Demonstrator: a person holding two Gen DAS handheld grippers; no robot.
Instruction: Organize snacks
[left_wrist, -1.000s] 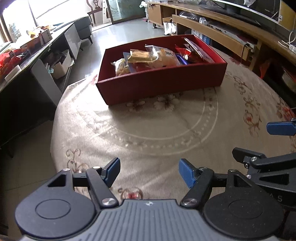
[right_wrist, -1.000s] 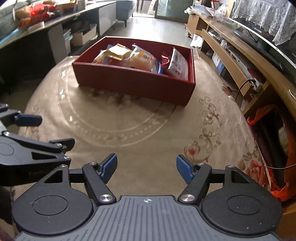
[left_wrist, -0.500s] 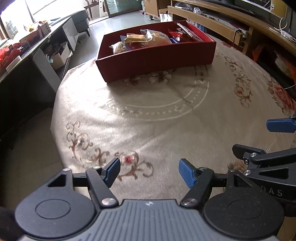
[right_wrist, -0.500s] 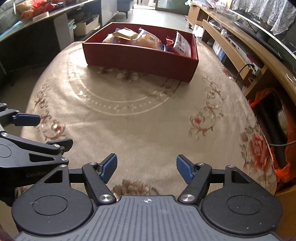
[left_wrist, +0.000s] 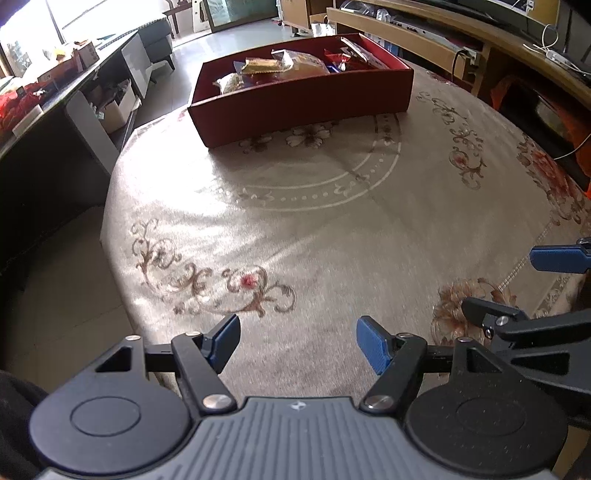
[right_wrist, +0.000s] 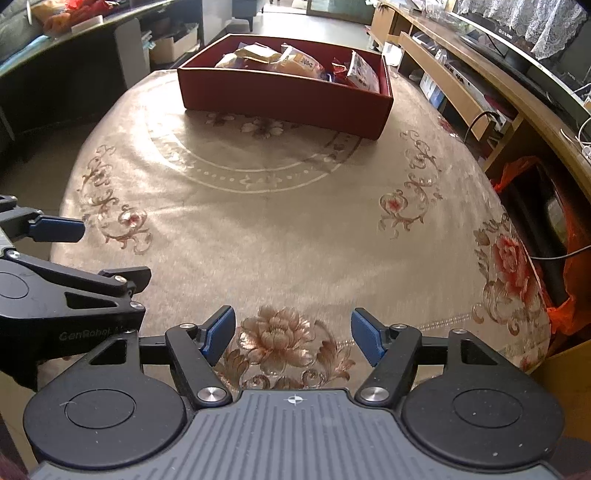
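Observation:
A dark red box (left_wrist: 306, 103) (right_wrist: 284, 98) stands at the far side of the round table and holds several snack packets (left_wrist: 284, 64) (right_wrist: 295, 62). My left gripper (left_wrist: 297, 341) hangs open over the near edge of the table, nothing between its blue pads. My right gripper (right_wrist: 293, 336) is beside it, also open and empty, above a printed flower. Each gripper shows at the edge of the other's view: the right gripper (left_wrist: 517, 291) in the left wrist view, the left gripper (right_wrist: 99, 254) in the right wrist view. Both are far from the box.
A beige floral tablecloth (left_wrist: 332, 221) covers the table. A dark counter (left_wrist: 55, 110) with clutter runs along the left. A long wooden TV bench (right_wrist: 461, 92) lines the right wall, with an orange bag (right_wrist: 569, 280) below it.
Both grippers have drawn back toward the near edge of the table, so the red box looks smaller and farther away. Their jaws look unchanged.

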